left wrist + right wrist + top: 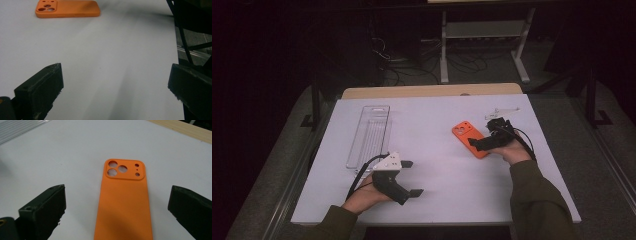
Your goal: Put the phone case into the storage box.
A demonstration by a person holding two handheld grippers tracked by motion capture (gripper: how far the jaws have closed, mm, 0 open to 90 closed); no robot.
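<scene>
Jaws of the right gripper (117, 215) stand wide open astride the orange phone case (123, 202) — light, soft, bendy; pinch its long edges mid-length. Left gripper (411, 178) idles, jaws open, well apart from the case.

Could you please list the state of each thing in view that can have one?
Orange phone case: lying flat on the table, camera cutouts up, between the right gripper's fingers, not gripped.
Clear tray: lying flat, empty as far as can be seen.
Right gripper: open, over the case.
Left gripper: open, holding nothing, over bare table.
</scene>
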